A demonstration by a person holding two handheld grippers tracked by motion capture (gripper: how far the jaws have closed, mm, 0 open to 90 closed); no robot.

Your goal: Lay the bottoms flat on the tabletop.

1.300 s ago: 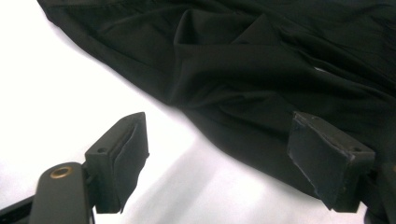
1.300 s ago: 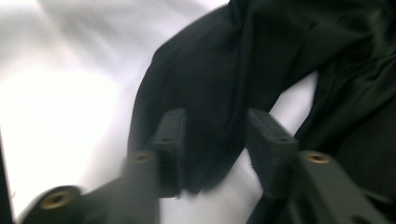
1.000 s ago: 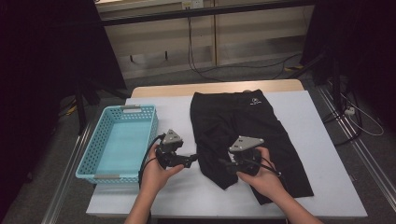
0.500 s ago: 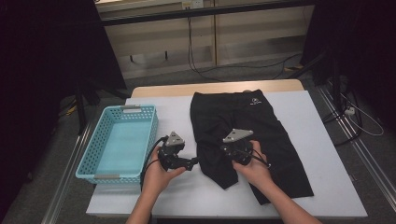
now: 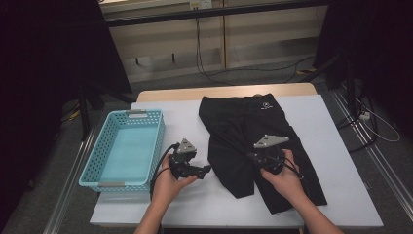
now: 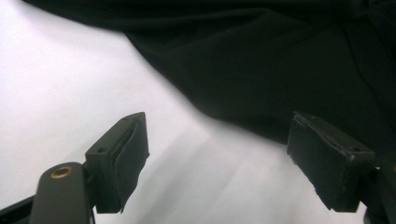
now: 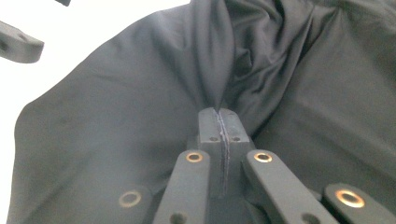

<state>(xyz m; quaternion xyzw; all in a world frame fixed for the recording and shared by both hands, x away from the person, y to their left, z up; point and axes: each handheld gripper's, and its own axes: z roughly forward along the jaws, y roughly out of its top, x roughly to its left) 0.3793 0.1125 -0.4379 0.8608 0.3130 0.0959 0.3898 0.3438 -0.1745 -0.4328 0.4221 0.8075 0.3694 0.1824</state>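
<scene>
A pair of black shorts (image 5: pixel 243 122) lies flat on the white table (image 5: pixel 331 122), waistband at the far side. My right gripper (image 5: pixel 253 158) sits over the inner part of the legs, shut on the shorts. In the right gripper view its jaws (image 7: pixel 219 116) meet on a pinched ridge of the dark fabric (image 7: pixel 116 116). My left gripper (image 5: pixel 205 170) hovers just left of the shorts' left leg, pointing toward it. The left gripper view has the gripper (image 6: pixel 224 158) open over bare table, with the shorts' hem (image 6: pixel 261 60) just beyond the pads.
A light blue plastic basket (image 5: pixel 124 151) stands at the table's left edge, beside my left hand. Bare white table lies to the right of the shorts and along the front edge. Dark curtains and floor cables surround the table.
My right gripper has shifted a little across the shorts and its jaws have come together on a fold of fabric. The left gripper has stayed where it was, still open.
</scene>
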